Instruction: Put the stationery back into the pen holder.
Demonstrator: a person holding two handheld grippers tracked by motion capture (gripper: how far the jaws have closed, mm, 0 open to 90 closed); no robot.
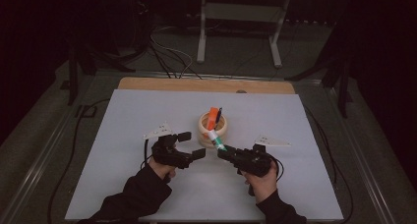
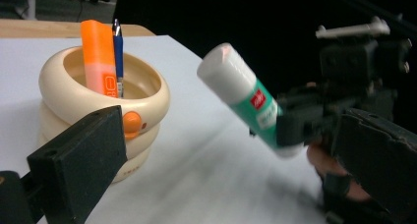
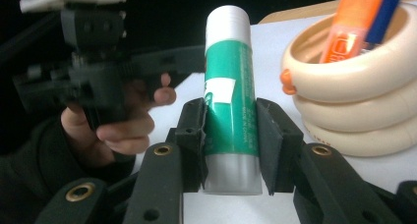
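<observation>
While your right tool (image 3: 230,150) clamps a green-and-white glue stick (image 3: 230,94) tilted just beside the cream ringed pen holder (image 1: 213,126) on the white table (image 1: 147,116), your left tool (image 1: 192,144) hangs spread apart nearby. An orange highlighter (image 2: 100,57) and blue pen (image 2: 118,57) stand inside the holder.

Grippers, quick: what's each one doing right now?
Left gripper: open, holding nothing.
Right gripper: closed on the glue stick.
</observation>
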